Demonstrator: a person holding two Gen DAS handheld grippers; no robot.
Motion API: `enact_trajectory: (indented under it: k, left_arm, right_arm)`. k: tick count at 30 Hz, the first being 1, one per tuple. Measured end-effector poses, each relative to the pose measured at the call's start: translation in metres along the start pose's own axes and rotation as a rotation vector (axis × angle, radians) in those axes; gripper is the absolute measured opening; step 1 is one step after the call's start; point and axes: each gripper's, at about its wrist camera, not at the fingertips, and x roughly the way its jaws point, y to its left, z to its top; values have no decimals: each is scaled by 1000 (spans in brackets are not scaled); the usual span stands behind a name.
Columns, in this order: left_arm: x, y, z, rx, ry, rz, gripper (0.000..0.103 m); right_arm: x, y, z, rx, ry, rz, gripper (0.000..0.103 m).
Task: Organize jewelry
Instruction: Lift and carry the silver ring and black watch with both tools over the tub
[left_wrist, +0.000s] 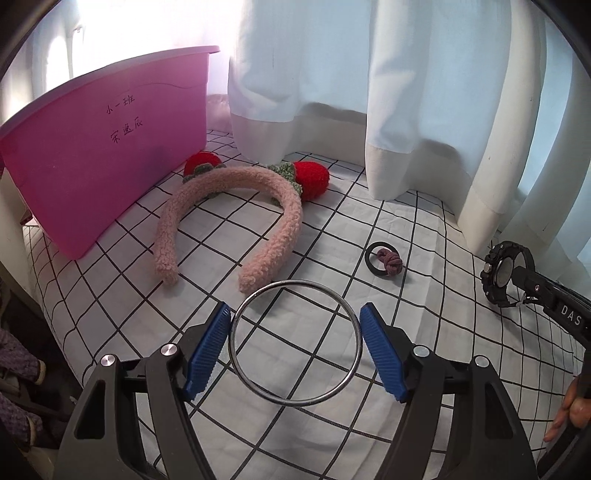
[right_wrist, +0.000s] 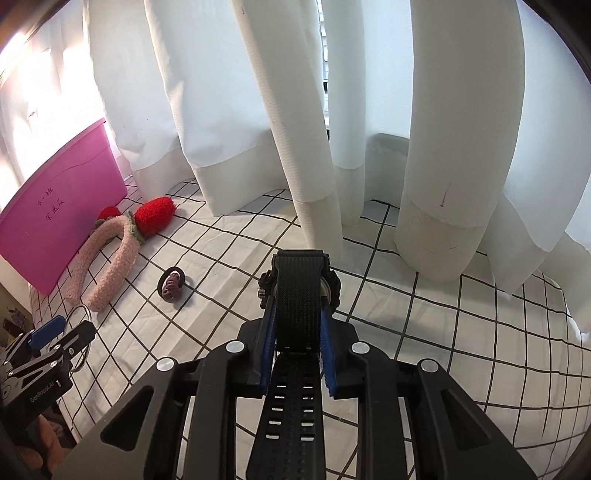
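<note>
Right gripper: the right gripper is seen clamped on the strap of a black watch, which is held clear of the cloth; its blue pads are pressed to both strap edges.
Left gripper: the left gripper is set fairly wide, with a silver bangle held between its pads; contact on both sides is seen, so the bangle is judged gripped.
Pink bin: one pink bin is stood at the far left of the checked cloth; its inside is hidden, so what is already stored cannot be told.
Done so far: two pieces are judged picked up, neither yet placed in the bin.
Left to do: a fuzzy pink headband with strawberry trims lies just beside the bin; a dark hair tie with a purple knot lies apart, mid-cloth.
Count: one watch, one bangle, one headband, one hair tie, one bin, two grippers.
</note>
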Motion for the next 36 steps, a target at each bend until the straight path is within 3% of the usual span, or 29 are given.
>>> enact_trajectory:
  k: [11, 22, 36]
  left_arm:
    - [-21, 4, 14, 8, -47, -11, 70]
    - [-62, 17, 43, -18, -150, -5, 70]
    - [-116, 68, 87, -87, -273, 72, 70]
  right_arm:
    - [-17, 12, 12, -12, -35, 31, 21]
    - [-41, 42, 42, -82, -93, 102, 21]
    - [-60, 120, 93, -188, -163, 242, 21]
